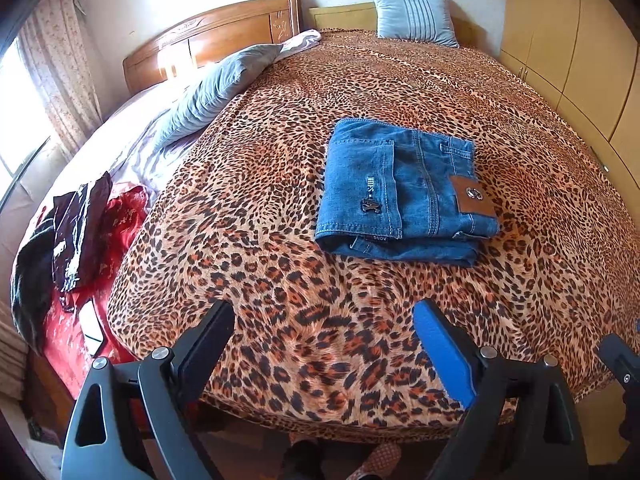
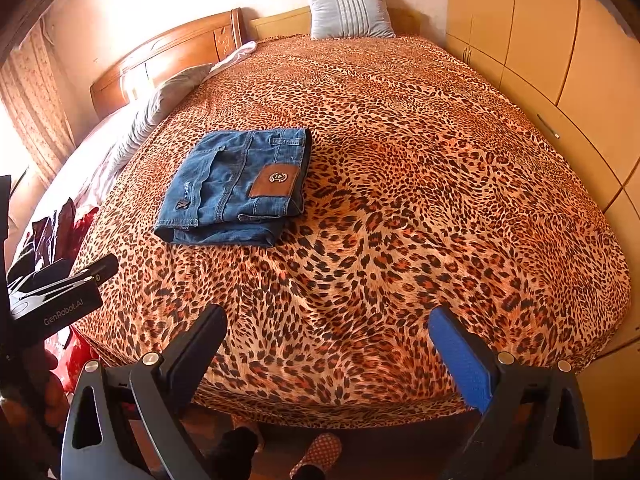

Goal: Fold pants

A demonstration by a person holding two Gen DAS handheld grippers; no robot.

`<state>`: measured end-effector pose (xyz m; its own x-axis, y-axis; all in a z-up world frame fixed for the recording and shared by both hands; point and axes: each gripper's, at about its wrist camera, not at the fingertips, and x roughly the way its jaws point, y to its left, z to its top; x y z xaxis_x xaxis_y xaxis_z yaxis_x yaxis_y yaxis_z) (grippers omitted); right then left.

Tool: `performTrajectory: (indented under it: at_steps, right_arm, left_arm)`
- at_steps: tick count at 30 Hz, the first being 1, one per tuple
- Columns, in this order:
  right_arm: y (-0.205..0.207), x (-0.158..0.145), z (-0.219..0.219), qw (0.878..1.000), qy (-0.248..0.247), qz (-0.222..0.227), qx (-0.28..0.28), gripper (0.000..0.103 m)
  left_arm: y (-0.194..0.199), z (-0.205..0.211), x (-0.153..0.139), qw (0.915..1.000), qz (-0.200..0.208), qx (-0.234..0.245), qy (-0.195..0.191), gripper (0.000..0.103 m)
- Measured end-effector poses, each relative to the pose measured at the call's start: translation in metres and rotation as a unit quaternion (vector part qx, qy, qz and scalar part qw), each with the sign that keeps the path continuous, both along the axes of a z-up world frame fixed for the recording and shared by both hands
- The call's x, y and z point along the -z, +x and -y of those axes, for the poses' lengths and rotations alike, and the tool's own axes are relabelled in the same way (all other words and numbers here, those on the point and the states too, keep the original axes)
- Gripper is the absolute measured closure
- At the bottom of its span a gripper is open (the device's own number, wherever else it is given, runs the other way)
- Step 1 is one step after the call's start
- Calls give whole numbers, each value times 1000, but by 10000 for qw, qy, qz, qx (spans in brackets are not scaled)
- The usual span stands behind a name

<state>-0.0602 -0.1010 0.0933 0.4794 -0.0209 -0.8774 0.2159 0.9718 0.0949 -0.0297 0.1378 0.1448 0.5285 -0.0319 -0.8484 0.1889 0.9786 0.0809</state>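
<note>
Folded flat on the bed (image 1: pixel 248 208): jeans (image 1: pixel 400 192), apparently finished, though the underside stays hidden. Held back near the bed's foot, clear of the cloth: left gripper (image 1: pixel 324 328) and right gripper (image 2: pixel 328 332), jaws wide apart, empty.

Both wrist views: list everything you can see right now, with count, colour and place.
Jeans: one, blue denim, folded, lying on the bedspread.
Bedspread: one, leopard print, covering the bed.
Pillows: two, grey-blue, one upright at the headboard, one lying at the bedspread's left edge.
Headboard: one, brown wood, far end.
Clothes pile: red and dark, left of the bedspread.
Wardrobe: beige doors, right wall.
Curtain: patterned, at the left window.
Slipper: reddish, checked, on the floor.
Left gripper: open, empty, short of the jeans.
Right gripper: open, empty.
</note>
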Motion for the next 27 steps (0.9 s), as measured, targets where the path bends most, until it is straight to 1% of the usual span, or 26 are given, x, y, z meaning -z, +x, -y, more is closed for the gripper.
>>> performTrajectory:
  at_steps: [9, 27]
  right_arm:
    - [-2, 3, 2, 10000, 6, -31, 22, 2]
    - [-2, 4, 6, 10000, -31, -72, 39, 2]
  left_arm:
    - [1, 3, 3, 10000, -72, 53, -23, 11]
    - [0, 8, 5, 9999, -110, 7, -56, 11]
